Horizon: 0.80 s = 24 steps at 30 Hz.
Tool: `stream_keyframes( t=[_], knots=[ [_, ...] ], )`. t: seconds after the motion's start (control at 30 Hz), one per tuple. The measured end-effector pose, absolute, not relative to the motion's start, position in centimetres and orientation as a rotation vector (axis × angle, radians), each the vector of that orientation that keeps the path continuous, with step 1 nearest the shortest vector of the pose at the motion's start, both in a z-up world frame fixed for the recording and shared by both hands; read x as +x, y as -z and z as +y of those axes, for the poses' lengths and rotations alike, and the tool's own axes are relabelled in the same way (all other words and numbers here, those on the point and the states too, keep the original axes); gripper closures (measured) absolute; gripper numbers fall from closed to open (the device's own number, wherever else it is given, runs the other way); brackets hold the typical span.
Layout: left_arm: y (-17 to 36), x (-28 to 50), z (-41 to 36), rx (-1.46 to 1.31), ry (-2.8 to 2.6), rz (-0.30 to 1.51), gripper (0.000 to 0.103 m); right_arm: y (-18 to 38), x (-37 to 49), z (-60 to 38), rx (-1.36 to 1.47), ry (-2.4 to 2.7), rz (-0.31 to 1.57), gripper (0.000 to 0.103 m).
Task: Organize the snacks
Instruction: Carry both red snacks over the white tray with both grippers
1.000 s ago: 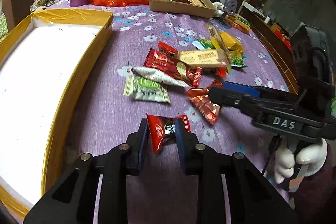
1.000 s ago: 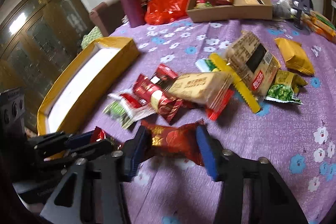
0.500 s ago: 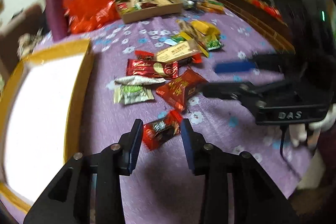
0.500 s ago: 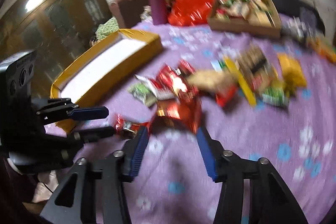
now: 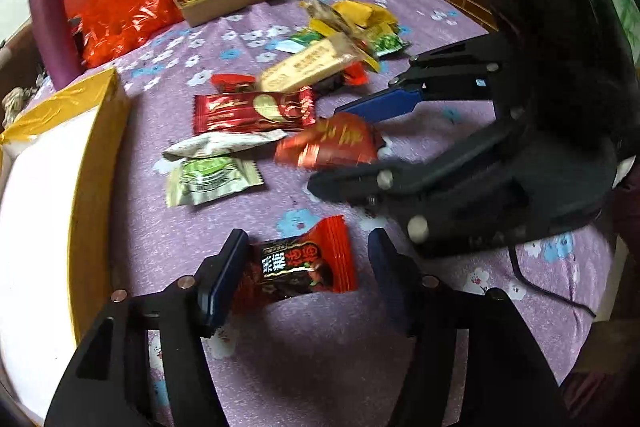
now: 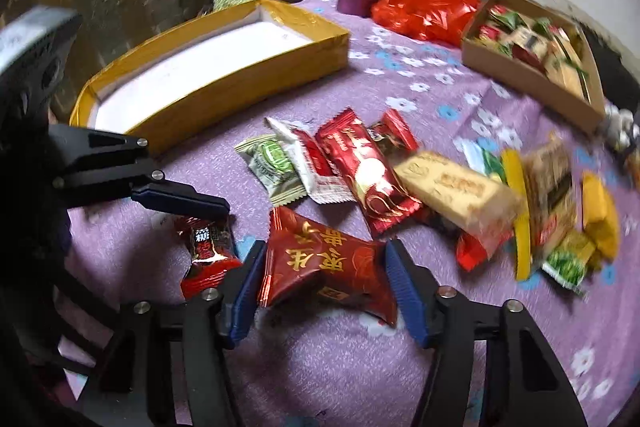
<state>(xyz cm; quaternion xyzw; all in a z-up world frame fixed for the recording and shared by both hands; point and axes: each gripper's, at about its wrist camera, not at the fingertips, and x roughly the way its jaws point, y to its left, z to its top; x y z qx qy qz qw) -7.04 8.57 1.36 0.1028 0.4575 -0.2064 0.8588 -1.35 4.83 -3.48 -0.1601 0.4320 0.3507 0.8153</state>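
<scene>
Left claw [image 5: 304, 267] opening around a small red-and-black candy [image 5: 298, 265], right pad clear of it. Right claw [image 6: 326, 281] closing, pads against a red pillow packet [image 6: 328, 259]. Beyond, loose snacks on the purple worktop [image 6: 440, 367]. Left: yellow box [image 6: 244, 75], bare white inside. Farthest: cardboard tray [image 6: 532, 83], filled with wrapped snacks.

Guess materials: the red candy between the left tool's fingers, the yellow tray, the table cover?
Red candy wrapper: looks like glossy plastic film, going by its sheen and crimped, zigzag-cut ends. It lies between the opening left tool, which is not gripping it.
Yellow tray: probably cardboard, its walls wrapped in shiny yellow tape or foil that shows wrinkles; white matte floor.
Table cover: soft purple fabric, fuzzy nap, printed flowers.
</scene>
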Motion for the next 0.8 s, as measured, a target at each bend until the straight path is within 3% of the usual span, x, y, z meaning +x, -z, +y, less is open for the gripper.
stream_keyframes(
  t=[0.07, 0.13, 0.17, 0.33, 0.8],
  knots=[
    [-1.3, -7.3, 8.1, 0.248, 0.413, 0.959, 0.048, 3.4, -1.4, 4.3, -0.301, -0.739, 0.932, 0.057],
    [-1.5, -7.5, 8.1, 0.23, 0.411, 0.96, 0.08, 3.2, -1.9, 3.9, -0.278, -0.728, 0.926, 0.058],
    [-1.6, -7.6, 8.1, 0.23, 0.393, 0.959, 0.084, 3.1, -2.1, 3.7, -0.268, -0.724, 0.923, 0.059],
    [-1.9, -8.1, 9.0, 0.181, 0.332, 0.933, 0.091, 2.0, -3.4, 3.0, -0.213, -0.716, 0.894, 0.06],
    [-8.2, -12.7, 20.9, -0.12, 0.139, 0.752, 0.091, -4.4, -7.0, 7.5, -0.168, -0.82, 0.778, 0.06]
  ],
)
